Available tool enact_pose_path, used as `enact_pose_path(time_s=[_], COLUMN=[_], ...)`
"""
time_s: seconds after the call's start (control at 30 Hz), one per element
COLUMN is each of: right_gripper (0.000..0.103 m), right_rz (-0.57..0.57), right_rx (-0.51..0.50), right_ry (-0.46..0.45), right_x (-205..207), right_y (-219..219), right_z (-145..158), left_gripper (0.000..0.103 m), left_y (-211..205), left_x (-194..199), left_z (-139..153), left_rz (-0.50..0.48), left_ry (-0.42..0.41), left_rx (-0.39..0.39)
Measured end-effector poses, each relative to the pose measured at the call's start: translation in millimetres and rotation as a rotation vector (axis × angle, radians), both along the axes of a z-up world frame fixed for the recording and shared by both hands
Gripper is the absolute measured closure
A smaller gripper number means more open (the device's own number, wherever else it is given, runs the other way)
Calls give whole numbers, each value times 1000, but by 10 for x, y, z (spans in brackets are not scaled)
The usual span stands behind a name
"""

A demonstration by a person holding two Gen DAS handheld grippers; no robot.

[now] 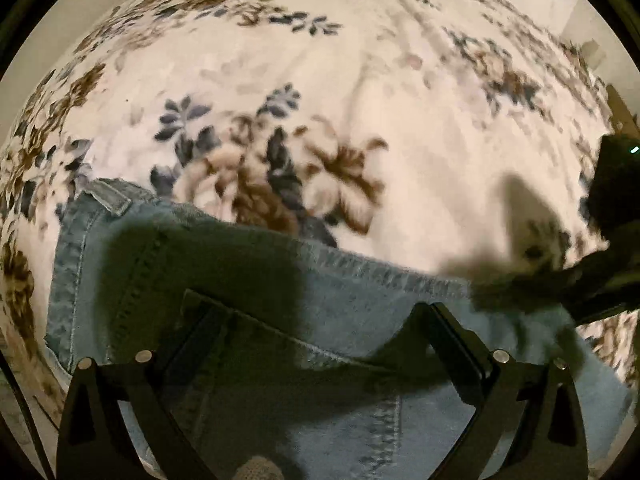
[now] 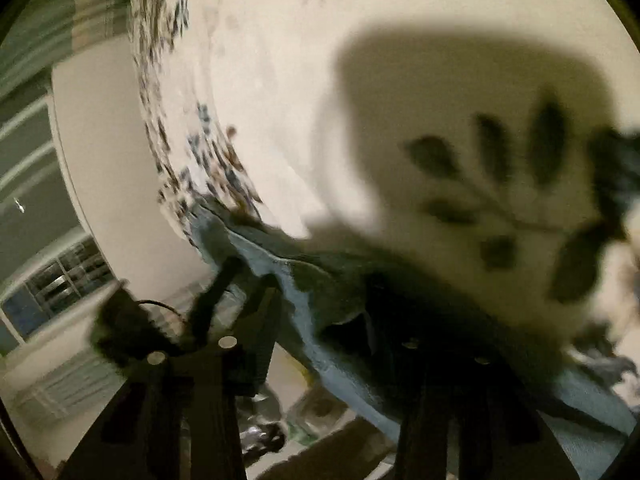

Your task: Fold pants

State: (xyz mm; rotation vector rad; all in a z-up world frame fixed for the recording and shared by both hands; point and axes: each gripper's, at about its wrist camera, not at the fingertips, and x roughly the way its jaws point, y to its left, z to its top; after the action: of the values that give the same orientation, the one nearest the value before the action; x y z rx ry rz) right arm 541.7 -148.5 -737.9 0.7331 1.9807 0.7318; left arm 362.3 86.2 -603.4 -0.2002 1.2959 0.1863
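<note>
Warm, dim indoor light falls from above and behind, throwing hard dark shadows across the jeans (image 1: 360, 292) and the floral bedspread (image 1: 360, 80). Both views are smeared by motion blur, worst in the right wrist view, where a broad shadow (image 2: 460, 140) covers the bedspread. Fisheye curvature bends the edges, ringed by black corners.

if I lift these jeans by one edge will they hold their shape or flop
The jeans will likely flop: they already drape and crease on the floral blanket. The thick stitched seams suggest fairly heavy denim, so they will probably hang straight down. The rough weave looks unlikely to slip.
</note>
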Motion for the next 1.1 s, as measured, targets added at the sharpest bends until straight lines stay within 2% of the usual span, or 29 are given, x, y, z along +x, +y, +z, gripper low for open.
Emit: enact_pose_path(time_s=[0.03,0.13,0.2,0.23,0.3,0.33,0.37,0.4,0.43,0.5,0.57,0.6,0.63,0.67,0.7,0.73,0.77,0.8,0.87,0.93,0.97,1.0,1.03,1.1], right_gripper=[61,63,81,87,92,100,100,100,99,95,79,66,65,65,66,79,87,91,88,70,65,59,58,58], right_rz=[-36,27,52,10,-111,-206,-292,-333,-321,-185,-68,-10,57,97,112,104,30,-80,-170,-197,-216,-233,-253,-290], right_rx=[-7,-94,-194,-203,-214,-217,-228,-245,-277,-258,-224,-202,-159,-164,-216,-326,-427,-460,-455,-437,-425,-415,-403,-380], right_ry=[-8,-29,-71,-82,-107,-117,-132,-157,-195,-204,-223,-216,-167,-128,-135,-180,-229,-246,-266,-305,-304,-297,-264,-183], right_x=[25,63,118,102,155,221,269,301,322,265,95,-2,-160,-339,-384,-365,-292,-255,-344,-683,-873,-1091,-1450,-1878], right_y=[-103,93,173,-16,-246,-389,-592,-728,-813,-700,-476,-346,-187,-108,-167,-204,-308,-430,-477,-419,-427,-426,-412,-342], right_z=[-28,-103,-36,-27,136,232,326,413,518,648,752,767,684,556,454,363,338,369,516,759,832,887,923,859], left_gripper=[0,0,0,0,0,0,0,0,0,0,0,0,0,0,0,0,0,0,0,0,0,0,0,0], left_y=[-9,-40,-51,-43,-33,-30,-21,-13,15,86,189,237,324,392,491,547,657,736,982,1170,1327,1447,1523,1771], left_x=[-19,-87,-119,-131,-164,-180,-197,-211,-234,-337,-449,-502,-607,-680,-774,-834,-909,-939,-1023,-1050,-1103,-1154,-1187,-1273], left_z=[-27,-92,-111,-121,-129,-121,-104,-92,-59,2,142,205,287,325,367,391,413,421,440,414,395,378,373,321], left_rz=[-9,-25,-39,-45,-58,-61,-59,-55,-40,-8,30,46,70,87,113,128,151,170,216,253,283,306,323,405], left_ry=[2,12,18,22,20,20,21,24,27,17,-6,-18,-29,-31,-34,-37,-37,-39,-41,-29,-15,-5,2,19], left_rx=[13,34,41,42,37,39,34,30,11,-19,-49,-52,-57,-60,-62,-59,-52,-47,-35,-24,-17,-18,-19,-49])
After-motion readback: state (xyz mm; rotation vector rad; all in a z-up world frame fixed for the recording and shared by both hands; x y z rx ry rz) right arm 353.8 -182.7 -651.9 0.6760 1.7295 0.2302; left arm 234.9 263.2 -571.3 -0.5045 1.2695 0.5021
